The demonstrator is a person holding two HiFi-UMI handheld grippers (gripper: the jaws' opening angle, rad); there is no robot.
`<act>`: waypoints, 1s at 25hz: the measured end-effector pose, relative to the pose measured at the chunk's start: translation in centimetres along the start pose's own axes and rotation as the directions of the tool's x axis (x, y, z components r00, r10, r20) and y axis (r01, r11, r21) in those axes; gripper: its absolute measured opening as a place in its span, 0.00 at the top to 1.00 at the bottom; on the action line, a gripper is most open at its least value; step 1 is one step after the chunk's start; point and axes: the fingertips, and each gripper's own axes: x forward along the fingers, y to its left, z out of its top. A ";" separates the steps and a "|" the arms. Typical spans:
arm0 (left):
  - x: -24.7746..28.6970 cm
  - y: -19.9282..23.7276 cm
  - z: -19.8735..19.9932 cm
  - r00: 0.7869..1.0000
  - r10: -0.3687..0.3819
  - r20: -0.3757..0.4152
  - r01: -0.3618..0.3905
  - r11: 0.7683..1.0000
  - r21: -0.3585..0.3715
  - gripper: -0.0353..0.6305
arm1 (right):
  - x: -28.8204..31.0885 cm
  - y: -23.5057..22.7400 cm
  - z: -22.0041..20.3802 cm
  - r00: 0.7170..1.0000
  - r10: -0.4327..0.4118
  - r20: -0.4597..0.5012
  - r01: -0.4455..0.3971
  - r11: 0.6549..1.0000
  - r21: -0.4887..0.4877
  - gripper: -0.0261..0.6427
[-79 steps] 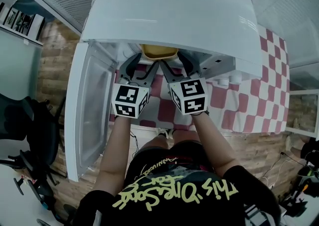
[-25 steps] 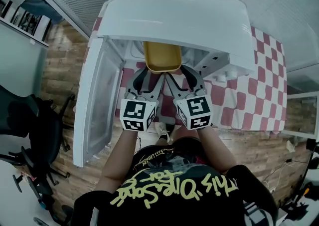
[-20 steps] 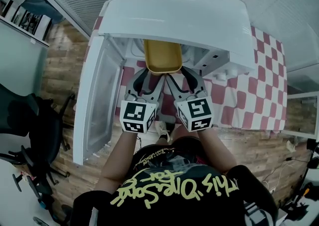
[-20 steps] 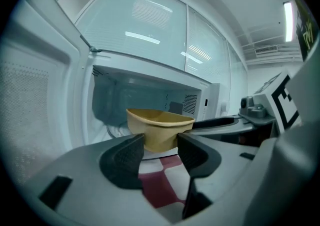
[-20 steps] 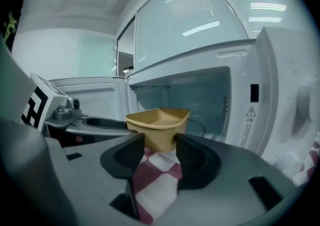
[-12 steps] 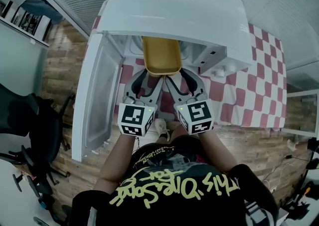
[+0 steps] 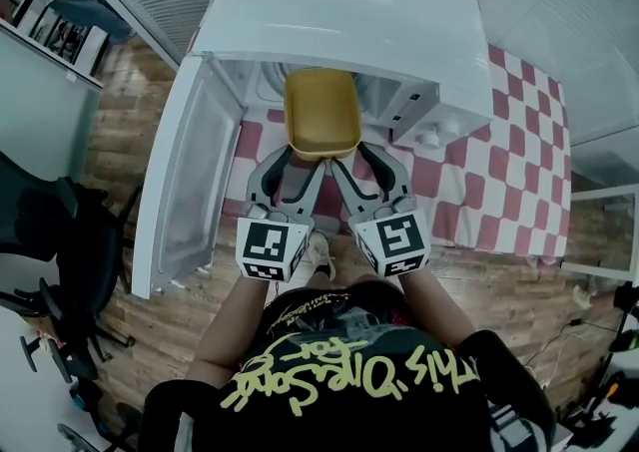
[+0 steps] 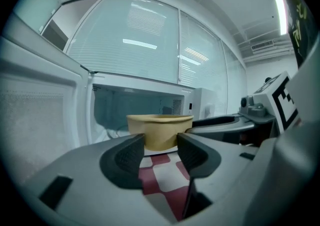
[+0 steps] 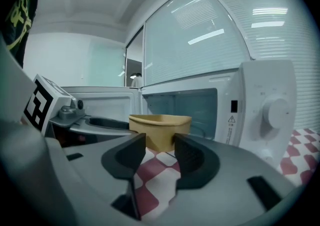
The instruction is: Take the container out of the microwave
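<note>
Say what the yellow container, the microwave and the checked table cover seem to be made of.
The container: likely plastic, matte mustard yellow, with a thin, even moulded rim.
The microwave: white casing, painted metal or plastic, glossy with light reflections.
The table cover: red-and-white checks, cloth or vinyl; can't tell which.

A yellow container (image 9: 160, 122) is seen gripped at its near end between the right gripper's (image 9: 160, 149) black jaws, which have just been closing. An open white microwave (image 9: 257, 90) with a dial (image 9: 276, 112) is shown behind, and a red-and-white checked cloth (image 9: 159, 171) below.
</note>
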 end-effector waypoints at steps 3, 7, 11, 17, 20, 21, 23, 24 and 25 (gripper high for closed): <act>-0.8 -1.2 0.5 1.000 0.018 0.019 -0.018 1.000 0.018 0.63 | -1.5 0.0 0.3 1.000 0.007 0.025 -0.007 1.000 -0.006 0.70; -1.8 -3.3 0.9 0.998 0.046 0.039 -0.048 0.998 0.033 0.63 | -3.6 -0.1 0.4 0.998 0.018 0.060 -0.018 1.000 -0.003 0.70; -3.3 -5.4 1.0 0.996 0.073 0.060 -0.076 0.996 0.044 0.63 | -6.1 0.4 0.2 0.997 0.032 0.076 -0.031 0.999 -0.017 0.70; -5.4 -9.2 1.0 0.991 0.095 0.090 -0.100 0.993 0.058 0.63 | -10.3 0.8 -0.4 0.994 0.050 0.099 -0.048 0.999 -0.026 0.70; -6.6 -11.2 1.1 0.988 0.109 0.106 -0.116 0.991 0.064 0.63 | -12.5 1.0 -0.5 0.992 0.056 0.114 -0.053 0.998 -0.034 0.70; -7.1 -11.8 1.1 0.987 0.112 0.112 -0.120 0.990 0.067 0.63 | -13.2 1.1 -0.6 0.991 0.058 0.120 -0.054 0.998 -0.036 0.70; -7.9 -12.9 1.2 0.985 0.120 0.124 -0.130 0.989 0.071 0.63 | -14.6 1.4 -0.5 0.989 0.065 0.136 -0.059 0.997 -0.044 0.70; -8.4 -13.5 1.3 0.984 0.125 0.130 -0.135 0.988 0.071 0.63 | -15.4 1.6 -0.5 0.987 0.070 0.145 -0.064 0.997 -0.050 0.70; -8.9 -14.1 1.3 0.982 0.130 0.137 -0.141 0.988 0.070 0.63 | -16.1 1.7 -0.4 0.985 0.076 0.153 -0.068 0.996 -0.057 0.70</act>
